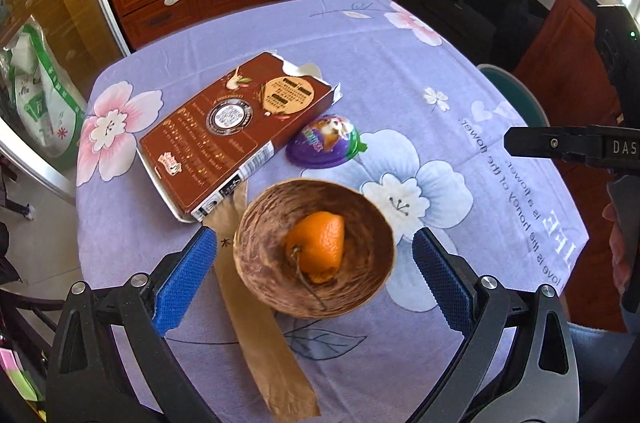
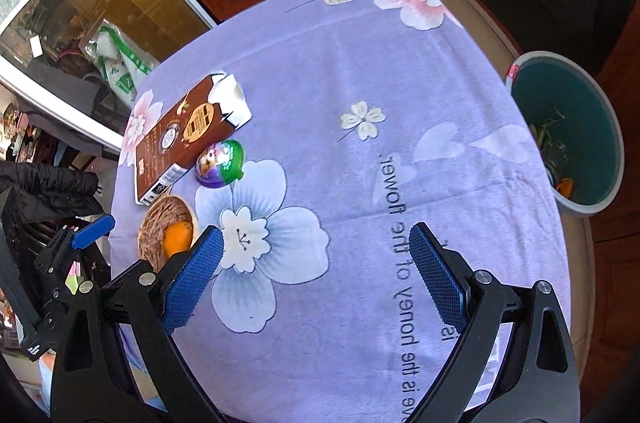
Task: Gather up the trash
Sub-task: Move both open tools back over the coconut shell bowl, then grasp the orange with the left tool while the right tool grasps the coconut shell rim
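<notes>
Tablecloth (image 2: 360, 71) reads "honey of the flower" (right gripper (image 1: 516, 141): "DAS").

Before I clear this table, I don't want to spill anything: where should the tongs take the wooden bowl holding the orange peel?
Probably across the wooden bowl at its rim, coming from above on the near side. It sits upright and round between the open left tongs, so the pads can close on opposite walls while the orange peel stays inside.

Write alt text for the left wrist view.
The open left tool straddles a brown bowl holding orange peel on a lilac floral tablecloth. Beyond lie a brown carton, a purple lid and a paper strip.
</notes>
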`<state>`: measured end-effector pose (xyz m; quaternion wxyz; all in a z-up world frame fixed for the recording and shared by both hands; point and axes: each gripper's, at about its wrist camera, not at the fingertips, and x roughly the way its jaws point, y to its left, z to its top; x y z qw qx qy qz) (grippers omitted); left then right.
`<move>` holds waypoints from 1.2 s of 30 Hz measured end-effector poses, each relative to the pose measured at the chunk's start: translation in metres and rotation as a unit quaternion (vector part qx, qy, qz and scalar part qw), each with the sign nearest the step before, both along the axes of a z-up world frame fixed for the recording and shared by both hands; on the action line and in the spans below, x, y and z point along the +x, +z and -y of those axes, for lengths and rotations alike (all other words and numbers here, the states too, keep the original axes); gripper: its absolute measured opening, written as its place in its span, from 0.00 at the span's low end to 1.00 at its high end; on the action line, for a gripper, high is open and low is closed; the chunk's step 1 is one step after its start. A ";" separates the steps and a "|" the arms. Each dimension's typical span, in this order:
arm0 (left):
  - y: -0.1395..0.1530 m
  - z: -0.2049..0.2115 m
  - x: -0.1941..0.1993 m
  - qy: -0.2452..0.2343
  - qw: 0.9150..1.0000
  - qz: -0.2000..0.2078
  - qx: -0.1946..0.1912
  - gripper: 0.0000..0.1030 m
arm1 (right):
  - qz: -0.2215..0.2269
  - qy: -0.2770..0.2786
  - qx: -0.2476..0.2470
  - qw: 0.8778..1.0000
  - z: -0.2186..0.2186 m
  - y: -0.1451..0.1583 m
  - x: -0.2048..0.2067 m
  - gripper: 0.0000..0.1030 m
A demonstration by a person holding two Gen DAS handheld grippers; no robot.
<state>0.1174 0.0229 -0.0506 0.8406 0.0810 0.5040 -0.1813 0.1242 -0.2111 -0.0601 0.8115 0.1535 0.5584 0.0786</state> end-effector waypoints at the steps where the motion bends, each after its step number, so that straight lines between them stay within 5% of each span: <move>1: -0.003 -0.004 0.000 0.000 1.000 -0.002 -0.002 0.95 | -0.003 0.006 -0.001 1.000 -0.006 -0.001 0.000 0.87; 9: -0.009 -0.010 0.001 -0.016 1.000 -0.002 -0.012 0.93 | -0.023 0.021 0.006 0.999 -0.035 -0.014 0.002 0.87; 16: -0.017 0.007 0.003 -0.057 0.998 -0.006 -0.007 0.58 | -0.042 0.022 0.013 0.999 -0.039 -0.029 0.006 0.87; 26: -0.048 0.003 0.015 -0.034 0.998 -0.056 -0.015 0.55 | -0.057 0.029 0.022 0.998 -0.043 -0.041 0.010 0.87; 27: -0.047 0.004 0.015 -0.035 0.998 -0.053 -0.018 0.53 | -0.058 0.030 0.023 0.998 -0.044 -0.041 0.010 0.87; 28: -0.046 0.004 0.013 -0.035 0.998 -0.049 -0.019 0.34 | -0.060 0.030 0.026 0.997 -0.045 -0.043 0.011 0.87; 29: -0.046 0.004 0.012 -0.036 0.998 -0.045 -0.017 0.29 | -0.062 0.030 0.028 0.997 -0.046 -0.044 0.011 0.87; 36: -0.028 -0.008 0.006 -0.019 0.999 -0.024 -0.045 0.25 | -0.068 0.041 0.039 0.996 -0.058 -0.048 0.013 0.87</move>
